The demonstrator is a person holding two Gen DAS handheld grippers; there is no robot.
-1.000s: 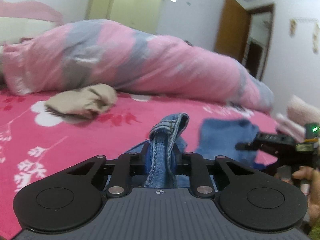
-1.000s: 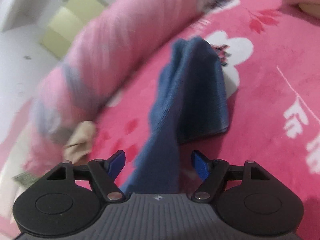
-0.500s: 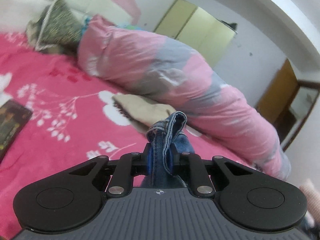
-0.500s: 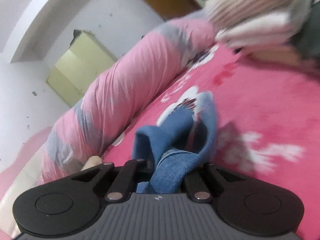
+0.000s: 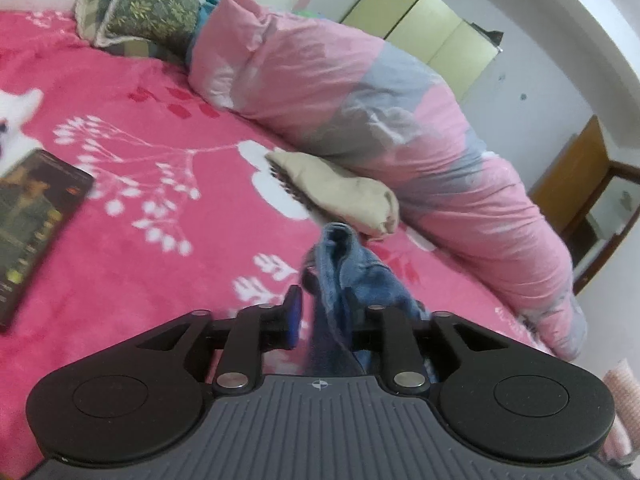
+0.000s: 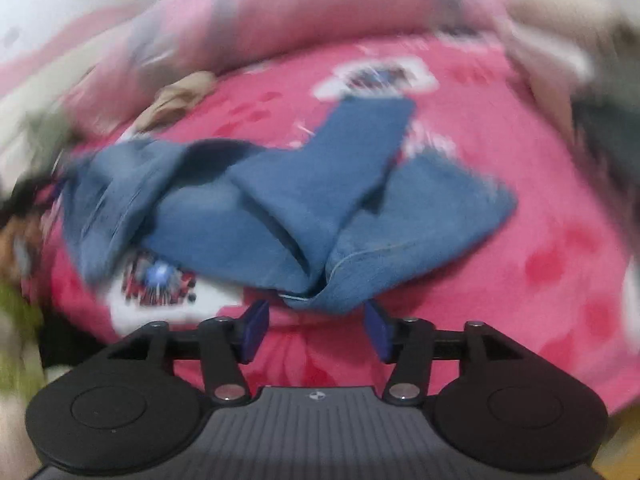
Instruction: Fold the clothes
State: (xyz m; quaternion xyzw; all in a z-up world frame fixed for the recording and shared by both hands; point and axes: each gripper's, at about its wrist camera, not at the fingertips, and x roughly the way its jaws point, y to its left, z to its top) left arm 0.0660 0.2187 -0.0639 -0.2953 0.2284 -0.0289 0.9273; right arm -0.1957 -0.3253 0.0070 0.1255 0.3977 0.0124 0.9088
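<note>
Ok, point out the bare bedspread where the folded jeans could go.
Free: the pink bedspread between the dark book at the left edge and the beige garment, in front of the rolled quilt. Crowded: around the jeans, and the beige garment lies against the quilt.

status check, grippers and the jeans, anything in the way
Left gripper just opening, jeans loose between its fingers. Right gripper open, clear of the denim. Jeans half folded on bed. Beige garment nearby, not blocking.

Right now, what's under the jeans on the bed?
The jeans lie crumpled on the pink flowered bedspread; a white flower print shows at their edge. Anything beneath the denim is covered.
</note>
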